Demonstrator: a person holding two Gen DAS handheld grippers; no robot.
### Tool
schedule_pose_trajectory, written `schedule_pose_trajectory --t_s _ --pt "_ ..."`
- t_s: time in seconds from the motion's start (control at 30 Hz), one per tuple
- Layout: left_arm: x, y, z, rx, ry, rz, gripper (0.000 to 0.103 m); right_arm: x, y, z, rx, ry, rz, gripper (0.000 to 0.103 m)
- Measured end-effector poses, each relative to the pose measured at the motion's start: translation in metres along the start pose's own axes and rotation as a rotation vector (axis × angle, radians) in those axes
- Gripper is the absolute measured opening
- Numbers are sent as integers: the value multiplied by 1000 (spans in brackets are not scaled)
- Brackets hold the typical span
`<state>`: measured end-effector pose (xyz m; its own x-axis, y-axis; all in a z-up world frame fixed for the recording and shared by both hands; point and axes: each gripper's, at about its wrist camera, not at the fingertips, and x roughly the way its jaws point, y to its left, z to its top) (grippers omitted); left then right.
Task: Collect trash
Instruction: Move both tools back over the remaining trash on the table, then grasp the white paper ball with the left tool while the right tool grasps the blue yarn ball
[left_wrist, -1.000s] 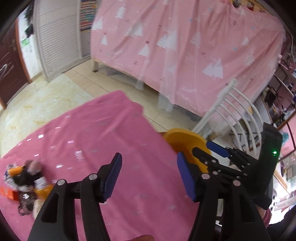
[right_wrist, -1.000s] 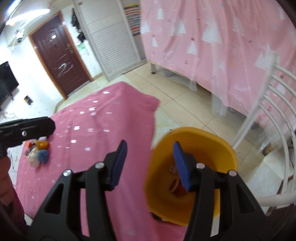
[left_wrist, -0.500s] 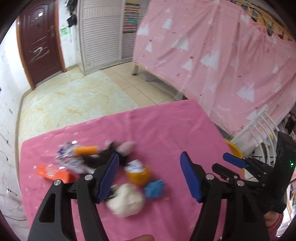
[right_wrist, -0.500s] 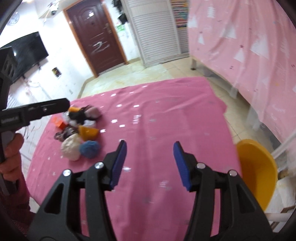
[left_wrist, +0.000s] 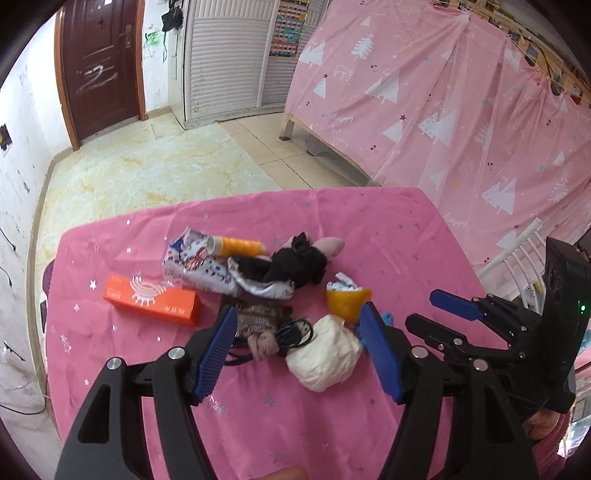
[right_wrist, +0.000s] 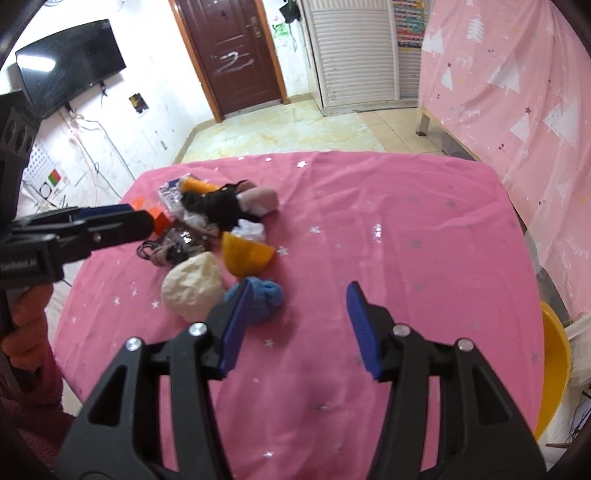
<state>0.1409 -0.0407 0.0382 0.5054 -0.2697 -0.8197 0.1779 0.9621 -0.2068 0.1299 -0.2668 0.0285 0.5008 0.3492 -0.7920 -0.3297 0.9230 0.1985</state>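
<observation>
Yellow bin (right_wrist: 554, 373) cut off at right edge, blue clump (left_wrist: 387, 317) mostly hidden behind left tool (left_wrist: 299, 349), perhaps yarn

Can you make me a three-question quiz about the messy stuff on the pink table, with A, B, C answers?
1. Where is the yellow plastic bin?
A. In the middle of the table
B. Past the table's right edge, lower down
C. By the brown door

2. What colour is the long cardboard box on the pink tablecloth?
A. Orange
B. Green
C. White

3. How are the left gripper and the right gripper?
A. Both shut on trash
B. One holds the cream crumpled wad
C. Both open, holding nothing

Answers: 1 B, the right wrist view shows its rim beside the table's right edge. 2 A, the box is bright orange. 3 C, each pair of blue pads stands apart with nothing between.
</observation>
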Motion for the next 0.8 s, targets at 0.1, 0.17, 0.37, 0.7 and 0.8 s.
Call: schedule_pose_trajectory --t_s 0.1,0.17,0.37,0.7,0.8 --pt "4 6 -7 -20 18 -17 63 3 6 1 -10 10 5 50" --pt "6 10 -11 -31 28 -29 63 6 12 1 -23 21 7 50" --pt "10 12 -30 -40 57 -63 63 16 20 -1 -43 47 19 50" --pt "29 -3 -50 -48 111 -76 63 28 18 -4 -49 62 53 50" --pt "33 -6 -51 -51 115 -79 63 30 16 -3 -54 63 67 50"
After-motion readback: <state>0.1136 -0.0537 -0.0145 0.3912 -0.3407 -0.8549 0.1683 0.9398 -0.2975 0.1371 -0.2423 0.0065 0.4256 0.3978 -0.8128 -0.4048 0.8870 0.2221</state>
